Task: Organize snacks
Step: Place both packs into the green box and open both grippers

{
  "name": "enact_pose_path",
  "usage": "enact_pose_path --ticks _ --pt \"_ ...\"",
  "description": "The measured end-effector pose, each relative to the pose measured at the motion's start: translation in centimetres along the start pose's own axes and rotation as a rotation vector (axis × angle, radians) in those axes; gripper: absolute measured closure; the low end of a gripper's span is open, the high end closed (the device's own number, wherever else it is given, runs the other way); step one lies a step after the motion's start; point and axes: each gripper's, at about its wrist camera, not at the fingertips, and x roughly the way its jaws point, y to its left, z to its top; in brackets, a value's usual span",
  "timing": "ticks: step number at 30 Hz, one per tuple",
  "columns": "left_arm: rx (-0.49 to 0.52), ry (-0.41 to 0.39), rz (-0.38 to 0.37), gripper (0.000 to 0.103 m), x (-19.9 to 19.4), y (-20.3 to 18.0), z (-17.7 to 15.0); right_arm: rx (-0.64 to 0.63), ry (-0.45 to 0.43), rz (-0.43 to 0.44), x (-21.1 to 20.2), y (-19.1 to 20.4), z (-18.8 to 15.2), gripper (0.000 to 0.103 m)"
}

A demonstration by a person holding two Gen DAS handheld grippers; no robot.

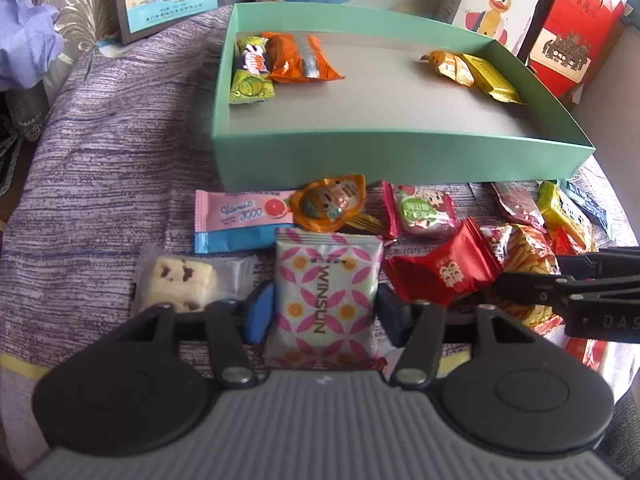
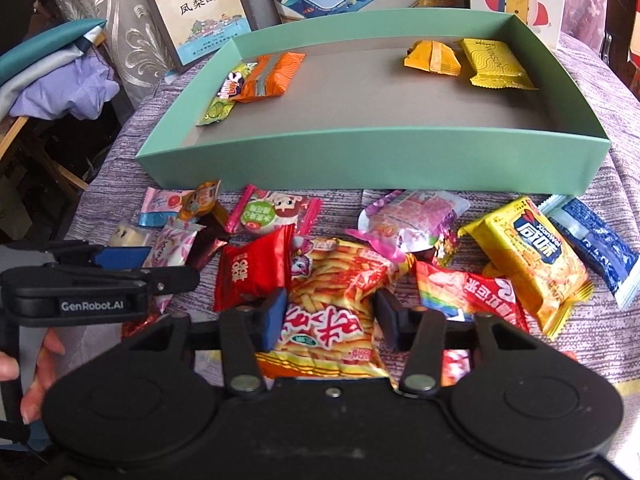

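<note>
My left gripper [image 1: 322,312] is shut on a pale WINSUN packet [image 1: 326,280] with pink petals, its blue pads pressing both long sides; the packet lies on the purple cloth. My right gripper [image 2: 330,316] is shut on a red and yellow stick-snack bag [image 2: 332,280], which is crumpled between the pads. Behind the loose snacks stands a mint-green box [image 1: 400,160] [image 2: 320,160]. It holds a green and an orange packet [image 1: 296,58] at its left end, and an orange and a yellow packet [image 1: 492,80] at its right end. The right gripper also shows at the left wrist view's right edge.
Loose snacks crowd the cloth before the box: a pink-blue packet [image 1: 240,220], a nougat [image 1: 180,284], a red packet [image 1: 444,272], a yellow noodle pack [image 2: 532,256], a blue packet [image 2: 600,252]. Printed cartons [image 2: 200,12] stand behind the box. A person's hand [image 2: 36,360] holds the left gripper.
</note>
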Motion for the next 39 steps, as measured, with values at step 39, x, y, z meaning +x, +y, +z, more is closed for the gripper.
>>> enact_pose_path --ticks 39 --pt "0.016 -0.172 -0.031 0.053 1.6 -3.3 16.9 0.047 -0.219 0.069 0.0 -4.3 18.0 0.067"
